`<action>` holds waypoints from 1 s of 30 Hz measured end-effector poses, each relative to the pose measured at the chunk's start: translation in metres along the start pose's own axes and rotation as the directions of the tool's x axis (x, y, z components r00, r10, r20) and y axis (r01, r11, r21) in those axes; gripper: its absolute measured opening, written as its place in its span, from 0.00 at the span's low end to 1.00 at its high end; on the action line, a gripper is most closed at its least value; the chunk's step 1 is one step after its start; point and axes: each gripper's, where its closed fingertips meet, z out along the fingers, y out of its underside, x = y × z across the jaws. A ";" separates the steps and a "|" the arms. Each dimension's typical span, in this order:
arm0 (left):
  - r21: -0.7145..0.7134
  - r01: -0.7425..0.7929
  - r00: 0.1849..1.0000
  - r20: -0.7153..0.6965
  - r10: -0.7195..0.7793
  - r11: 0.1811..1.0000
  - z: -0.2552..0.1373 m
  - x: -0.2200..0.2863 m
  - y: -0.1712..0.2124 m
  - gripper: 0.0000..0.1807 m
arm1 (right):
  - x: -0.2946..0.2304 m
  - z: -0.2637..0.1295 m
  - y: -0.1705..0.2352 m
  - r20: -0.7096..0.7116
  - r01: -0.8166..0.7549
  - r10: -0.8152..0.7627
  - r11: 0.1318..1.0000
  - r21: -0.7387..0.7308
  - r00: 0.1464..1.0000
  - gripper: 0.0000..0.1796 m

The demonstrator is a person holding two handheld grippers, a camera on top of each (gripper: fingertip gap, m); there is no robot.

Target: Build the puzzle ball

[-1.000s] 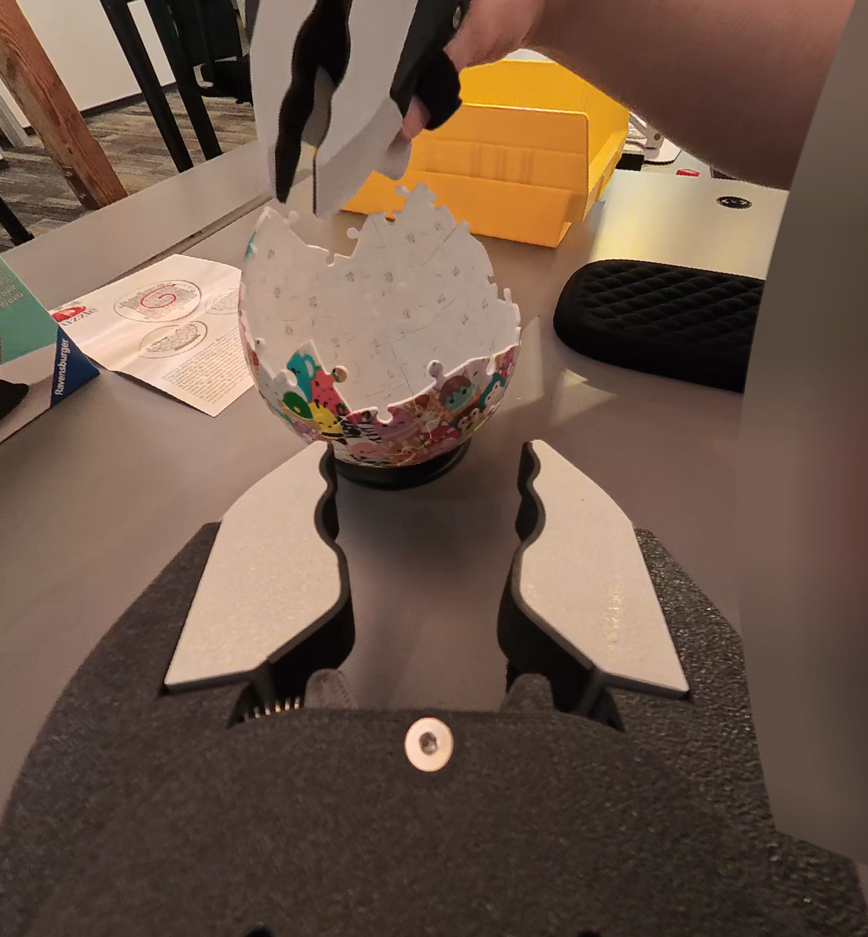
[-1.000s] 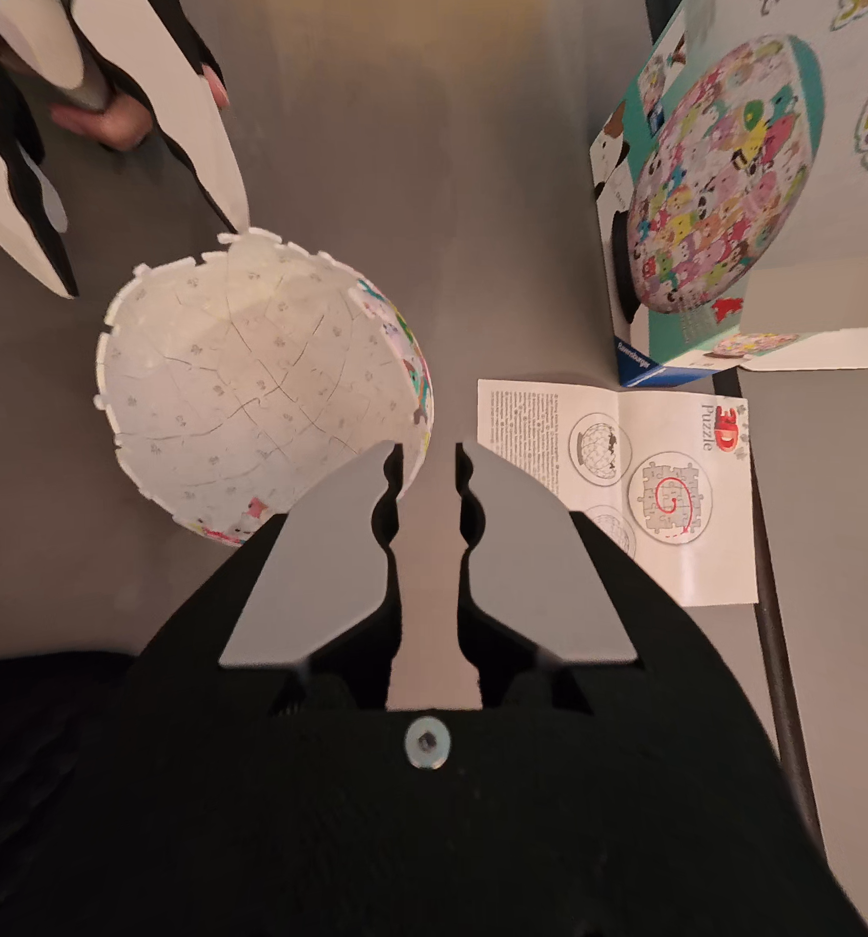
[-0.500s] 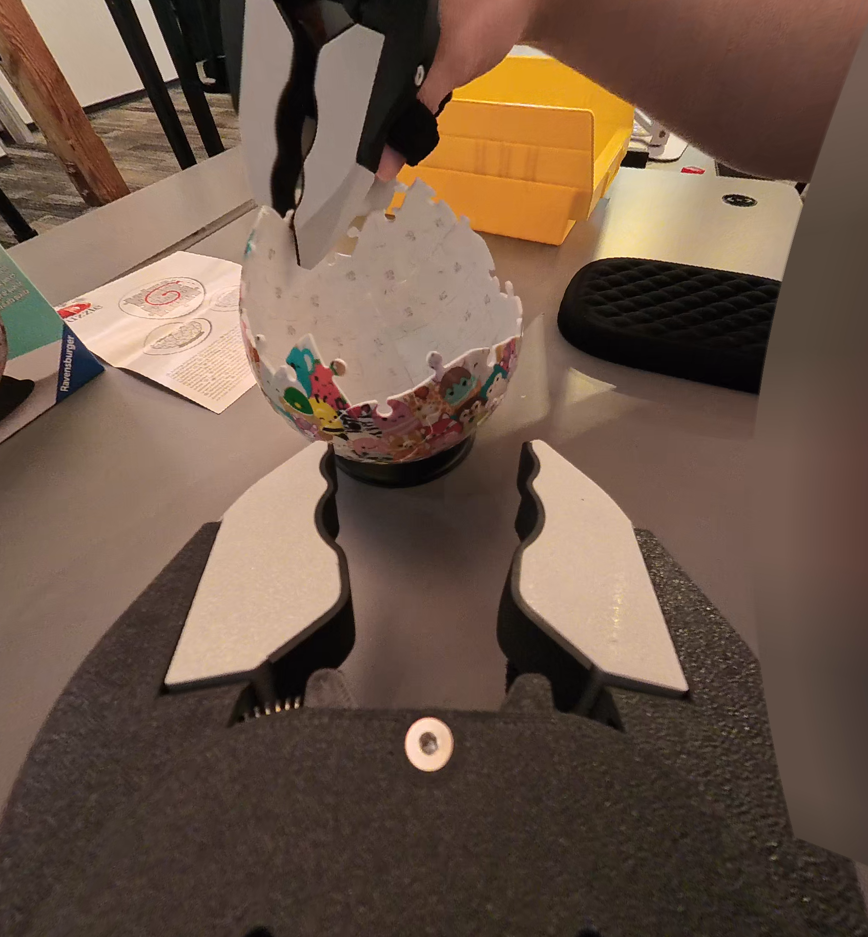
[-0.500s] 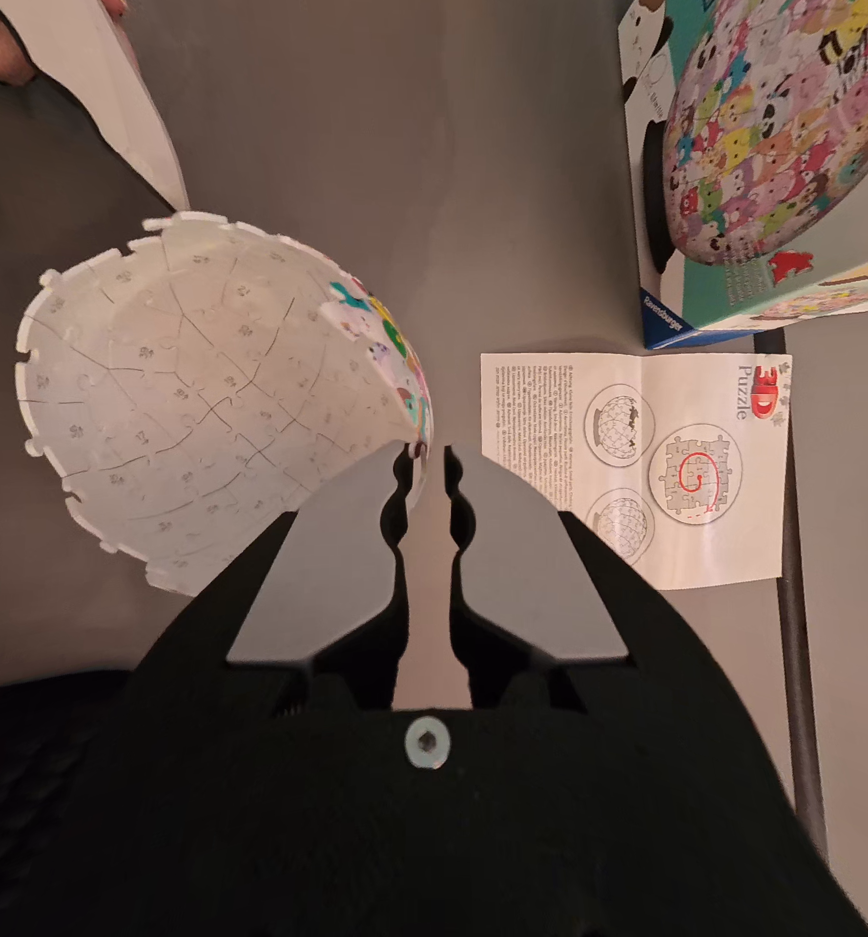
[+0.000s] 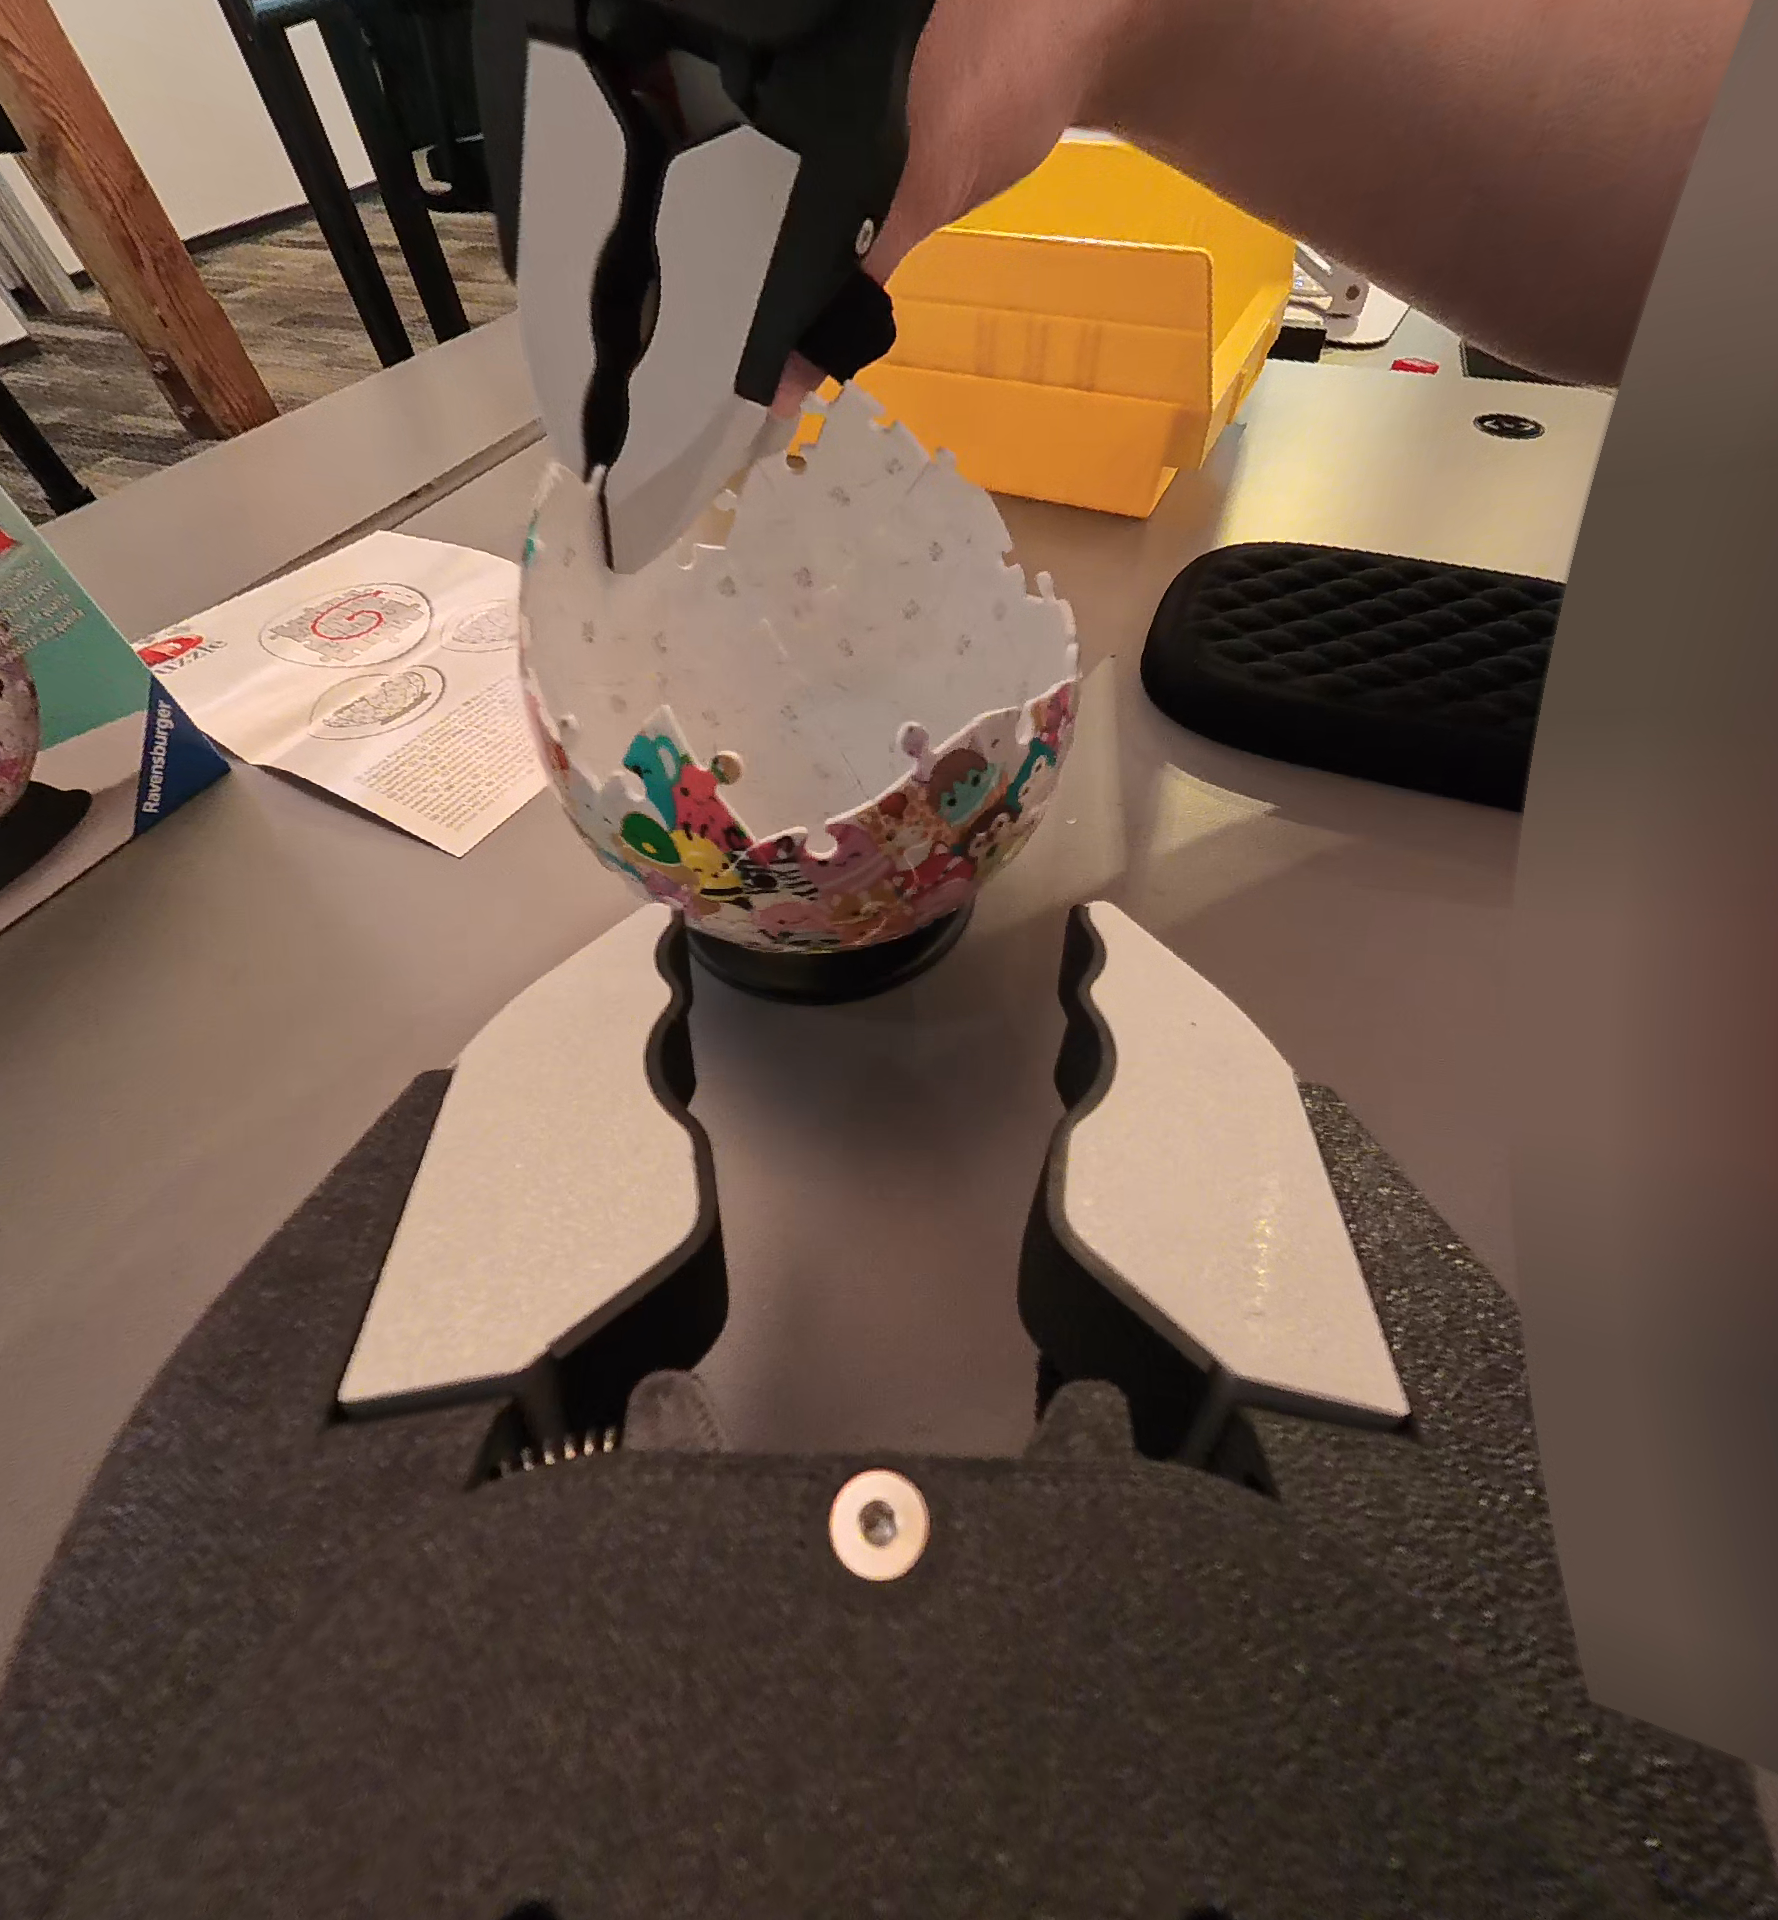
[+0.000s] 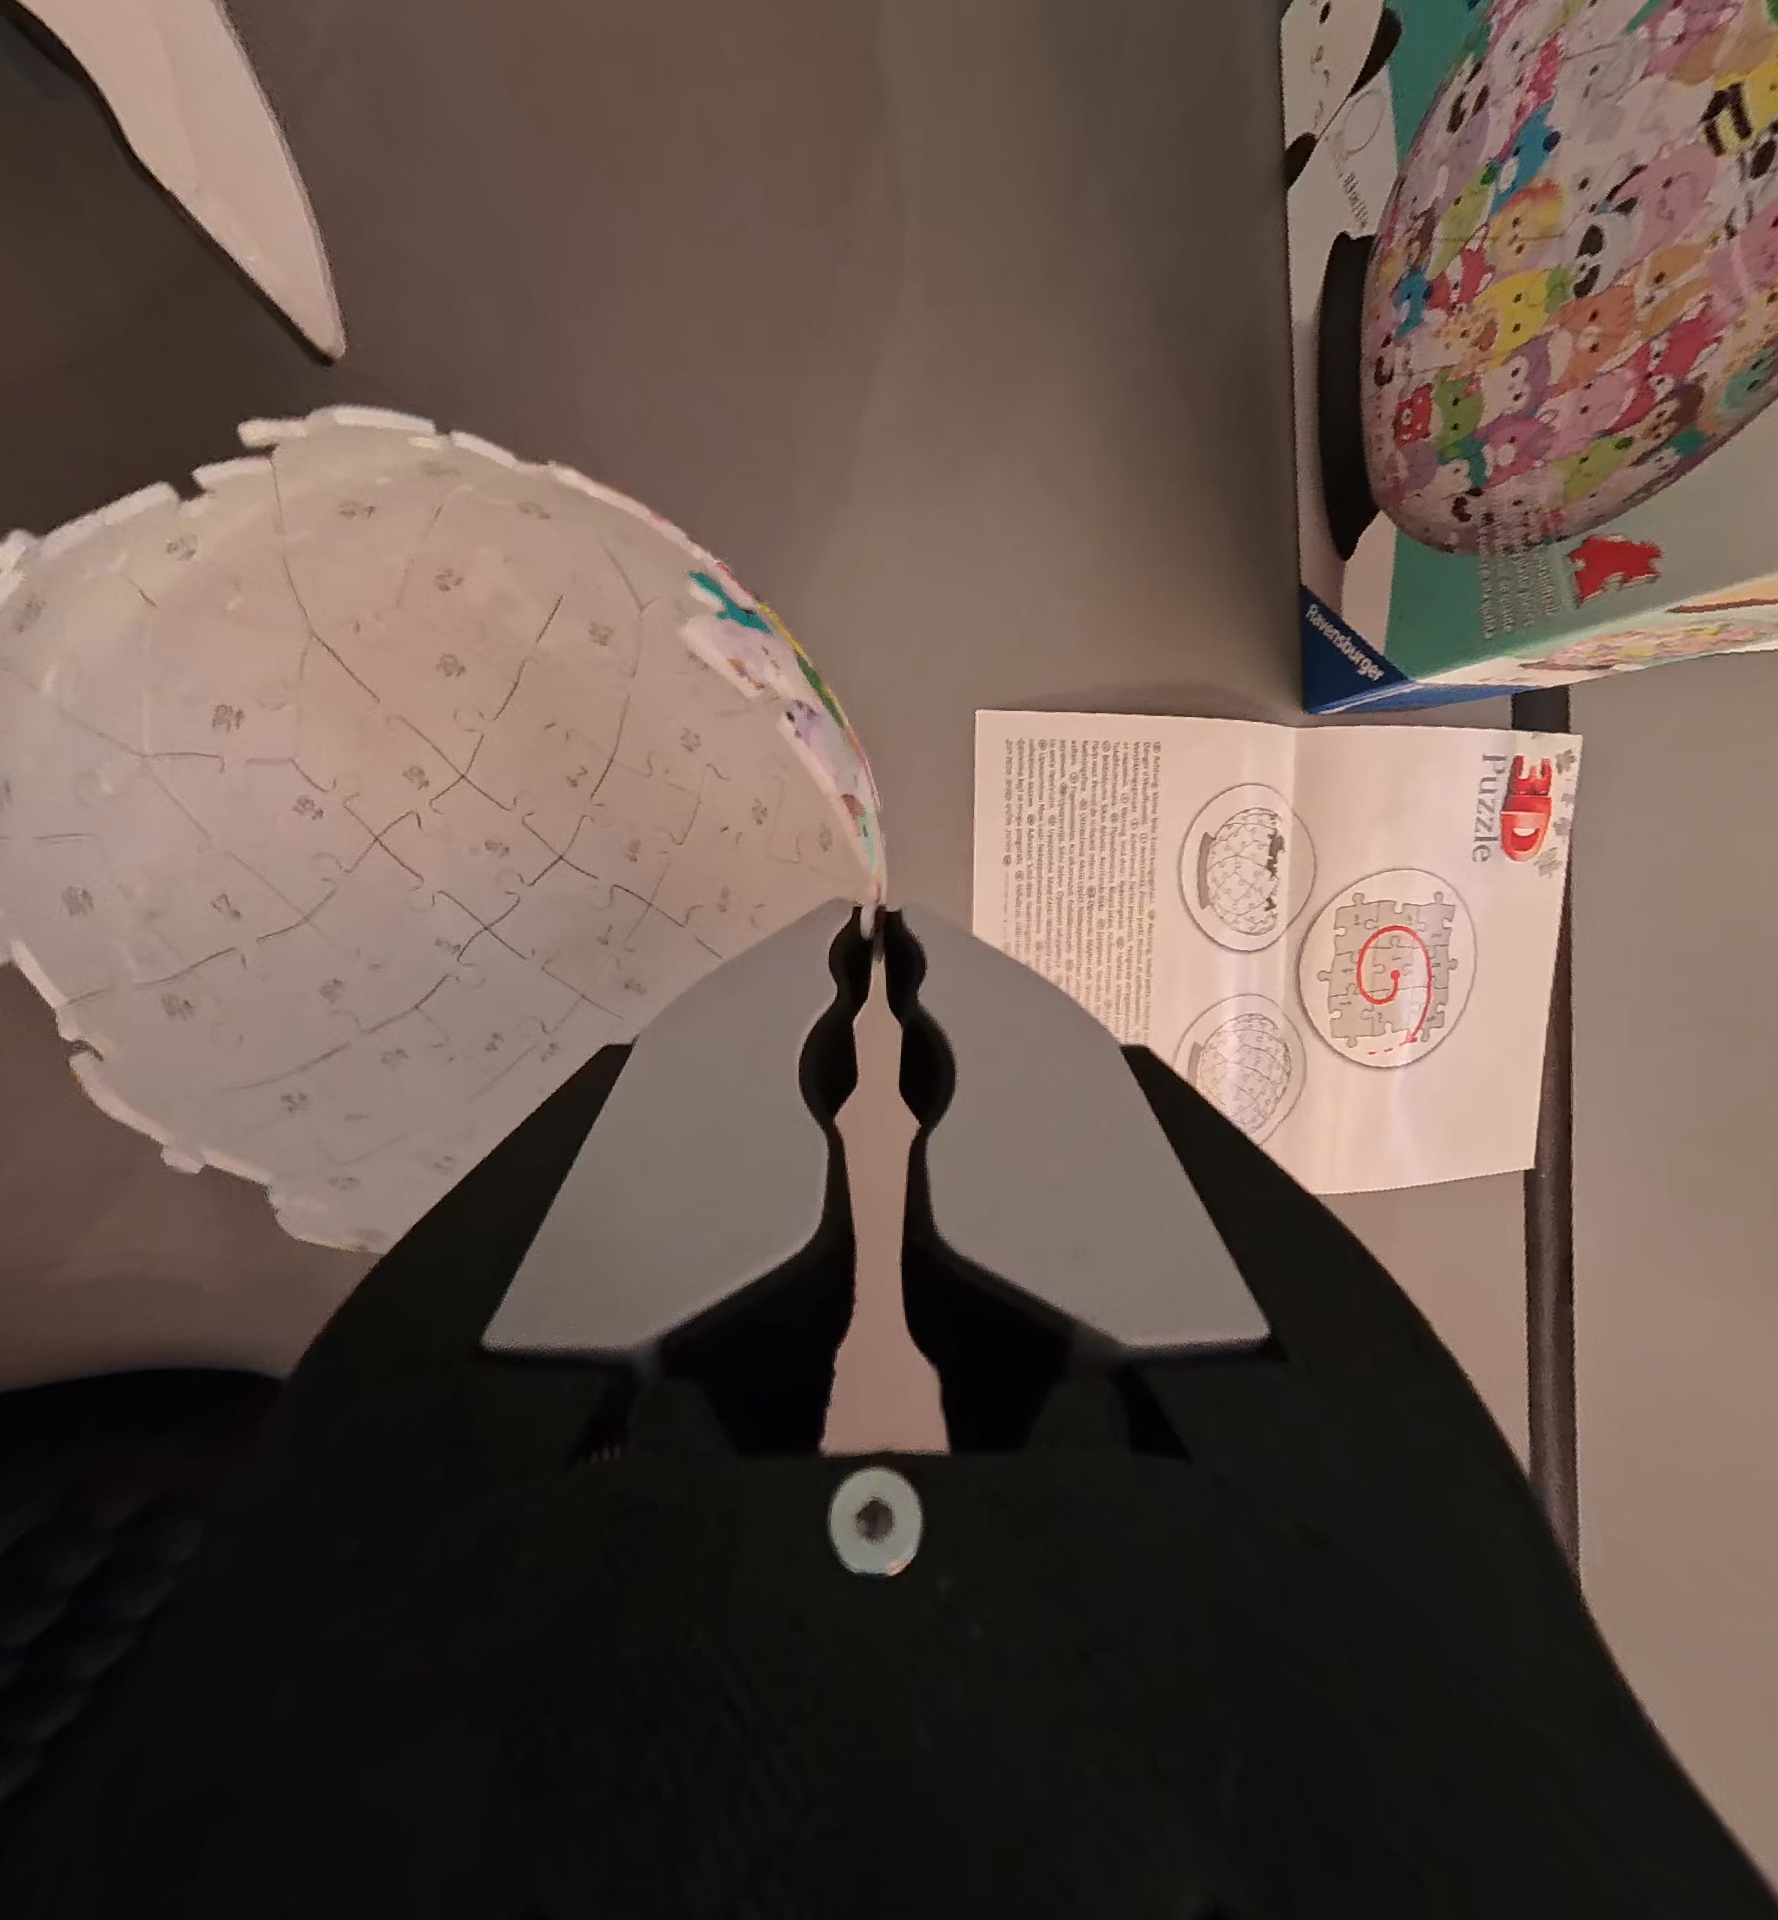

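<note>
Left wrist view: the half-built puzzle ball [image 5: 802, 717] sits on a black ring stand [image 5: 828, 961] on the grey table [image 5: 189, 1091], just ahead of the left gripper [image 5: 869, 961]. That claw is spread wide, nothing between its fingers; the left fingertip [image 5: 656, 935] lies just beside the stand. Ball is an open shell: white inside w/ small marks on each piece, coloured cartoon print on the outside, jagged rim. The right gripper [image 5: 604, 520] comes down from above onto the ball's far left rim, fingers pressed nearly together around the rim edge; a hand [image 5: 968, 156] holds it, forearm running off to the right. Left of the ball lies an instruction sheet [image 5: 365, 686], and further left the puzzle box [image 5: 23, 707]. Behind the ball to the right is a yellow bin [image 5: 1061, 343]; right of the ball, a black quilted pad [image 5: 1352, 675].

Right wrist view: looking down. The right gripper [image 6: 878, 920] is pinching the ball's [image 6: 345, 831] rim at the tips, only a thin white edge between the fingers. Whether a separate loose piece is held there, can't tell. Ball's white inside fills the left of the frame, bit of coloured print at its right rim. Right of the ball: the instruction sheet [image 6: 1311, 945], flat on the table [image 6: 760, 312]; beyond that the box [image 6: 1591, 343]. One finger of the left gripper [image 6: 241, 208] shows above the ball, apart from it.
</note>
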 end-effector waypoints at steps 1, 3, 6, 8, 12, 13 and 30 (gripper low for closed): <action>0.000 0.000 1.000 -0.001 0.000 1.000 0.000 0.000 0.000 0.38 | -0.001 0.000 0.000 0.003 0.004 -0.004 1.000 0.004 1.000 0.02; 0.001 -0.001 1.000 -0.001 0.001 1.000 0.000 0.000 0.000 0.38 | 0.001 -0.001 -0.001 -0.015 0.017 -0.016 1.000 0.017 1.000 0.04; 0.000 -0.001 1.000 -0.001 0.001 1.000 -0.001 0.001 0.000 0.38 | -0.001 -0.005 -0.004 0.000 0.022 -0.022 0.999 0.046 1.000 0.11; 0.000 -0.003 1.000 -0.001 0.003 1.000 -0.001 0.001 0.000 0.38 | -0.001 -0.009 -0.009 -0.003 0.024 -0.023 0.997 0.078 1.000 0.13; 0.000 -0.001 1.000 -0.001 0.001 1.000 -0.001 0.000 0.000 0.38 | -0.003 -0.005 -0.009 -0.009 0.050 -0.050 0.997 0.052 0.999 0.12; -0.001 -0.001 1.000 0.000 0.001 1.000 -0.001 0.000 0.000 0.38 | -0.002 -0.004 -0.008 -0.019 0.055 -0.054 0.998 0.044 0.998 0.12; -0.003 -0.003 1.000 -0.003 0.003 1.000 -0.001 0.001 0.001 0.38 | 0.001 -0.003 -0.012 -0.015 0.072 -0.072 0.997 0.035 0.997 0.14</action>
